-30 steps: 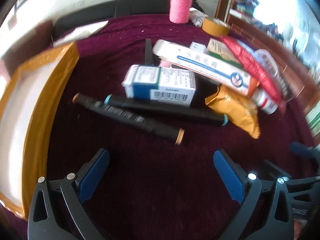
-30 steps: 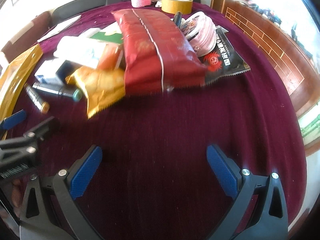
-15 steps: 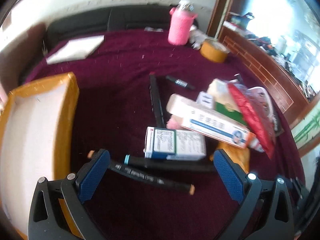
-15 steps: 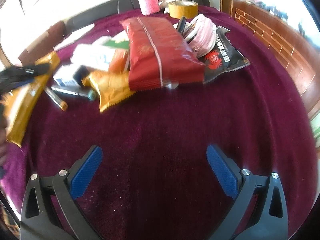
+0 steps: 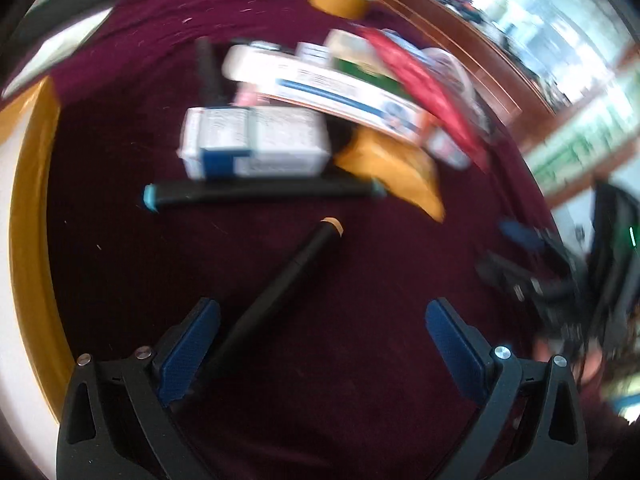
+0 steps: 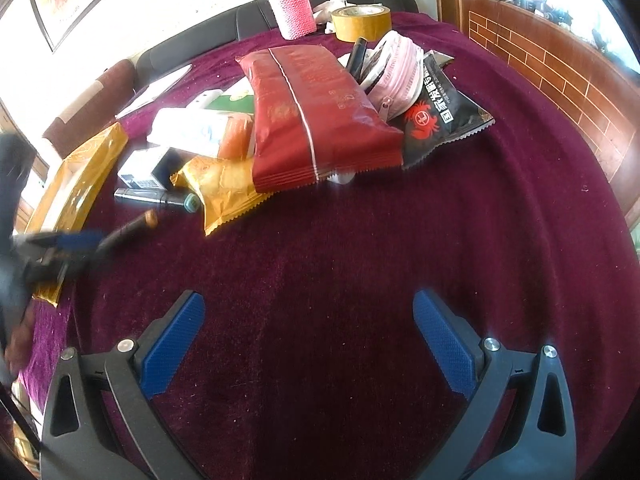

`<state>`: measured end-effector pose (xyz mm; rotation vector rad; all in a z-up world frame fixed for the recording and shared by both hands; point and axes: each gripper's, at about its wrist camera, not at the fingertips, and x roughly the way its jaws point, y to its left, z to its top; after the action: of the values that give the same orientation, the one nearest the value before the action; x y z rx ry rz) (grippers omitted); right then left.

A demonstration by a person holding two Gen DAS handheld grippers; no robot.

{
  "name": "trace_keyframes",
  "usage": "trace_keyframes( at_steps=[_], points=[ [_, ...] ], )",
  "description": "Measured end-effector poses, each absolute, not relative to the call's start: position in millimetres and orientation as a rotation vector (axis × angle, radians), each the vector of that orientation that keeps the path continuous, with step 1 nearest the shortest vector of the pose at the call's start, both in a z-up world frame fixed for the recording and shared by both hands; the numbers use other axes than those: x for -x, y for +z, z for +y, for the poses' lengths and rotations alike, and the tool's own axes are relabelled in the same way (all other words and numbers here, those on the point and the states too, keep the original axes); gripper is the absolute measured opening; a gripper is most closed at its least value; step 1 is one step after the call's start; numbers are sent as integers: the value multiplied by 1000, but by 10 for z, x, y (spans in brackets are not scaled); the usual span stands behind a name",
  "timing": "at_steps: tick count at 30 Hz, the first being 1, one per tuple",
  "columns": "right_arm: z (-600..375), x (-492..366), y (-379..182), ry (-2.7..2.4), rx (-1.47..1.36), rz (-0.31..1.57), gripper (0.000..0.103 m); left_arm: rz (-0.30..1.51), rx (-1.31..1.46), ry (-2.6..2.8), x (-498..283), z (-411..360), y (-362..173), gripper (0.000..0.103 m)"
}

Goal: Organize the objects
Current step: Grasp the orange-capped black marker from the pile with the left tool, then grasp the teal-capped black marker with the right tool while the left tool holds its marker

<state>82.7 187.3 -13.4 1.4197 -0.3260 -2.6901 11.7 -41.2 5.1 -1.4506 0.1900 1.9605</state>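
A black marker with an orange cap (image 5: 288,276) lies on the maroon cloth (image 5: 360,360) between the fingers of my left gripper (image 5: 322,312). Its lower end is beside the left blue pad (image 5: 188,348), and the jaws stand wide open. Beyond it lie a blue-capped marker (image 5: 260,192), a white and blue box (image 5: 256,144), a long white carton (image 5: 328,92) and a yellow snack packet (image 5: 400,168). My right gripper (image 6: 309,300) hangs open over bare cloth, short of a red packet (image 6: 316,112). The left wrist view is blurred.
A yellow tray with a white inside (image 5: 28,200) borders the left. Behind the pile are a black crab packet (image 6: 444,112), a pink pouch (image 6: 396,68), a tape roll (image 6: 362,22) and a pink-sleeved bottle (image 6: 290,8). A wooden brick-pattern rail (image 6: 560,80) runs along the right.
My left gripper has dropped down and turned, so the orange-capped marker now lies lengthwise between its open fingers. The right gripper has kept its place, open.
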Motion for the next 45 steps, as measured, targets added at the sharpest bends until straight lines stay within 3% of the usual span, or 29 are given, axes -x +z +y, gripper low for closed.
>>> trace_keyframes(
  at_steps=[5, 8, 9, 11, 12, 14, 19, 21, 24, 27, 29, 35, 40, 45],
  points=[
    [1857, -820, -141, -2694, -1426, -317, 103, 472, 1327, 2082, -350, -318, 49, 92],
    [1848, -816, -141, -2697, -1432, -307, 103, 620, 1297, 2076, -451, -265, -62, 62],
    [1843, -810, -141, -2697, -1433, -306, 103, 605, 1268, 2065, -465, -265, -20, 37],
    [1841, -805, -143, -2698, -1434, -305, 103, 611, 1261, 2036, -570, -262, 12, 16],
    [1840, -805, -144, -2699, -1435, -305, 103, 580, 1308, 2131, -621, -270, 19, 13],
    [1836, -804, -146, -2700, -1438, -297, 103, 602, 1280, 2156, -707, -221, -16, 12],
    [1845, -815, -134, -2697, -1453, -287, 102, 457, 1314, 2226, -623, -183, -24, 12],
    [1869, -855, -79, -2688, -1443, -285, 97, 384, 1317, 2275, -564, -145, -32, 13],
    [1906, -919, 190, -2708, -1359, -279, 96, 349, 1271, 2344, -599, -121, -49, 22],
    [1899, -876, 504, -2678, -1271, -303, 96, 353, 1227, 2380, -637, -71, -60, 23],
    [1800, -761, 639, -2639, -1263, -278, 96, 217, 1248, 2338, -621, -221, -33, 12],
    [1129, -394, 600, -2480, -1288, -13, 96, -90, 1134, 2374, -852, -938, 211, 12],
    [666, -121, 428, -2322, -1329, 76, 86, -262, 988, 2371, -1115, -1484, 468, 12],
    [418, 177, 148, -2218, -1454, 175, 72, -277, 967, 2372, -1144, -1654, 500, 12]
  ],
)
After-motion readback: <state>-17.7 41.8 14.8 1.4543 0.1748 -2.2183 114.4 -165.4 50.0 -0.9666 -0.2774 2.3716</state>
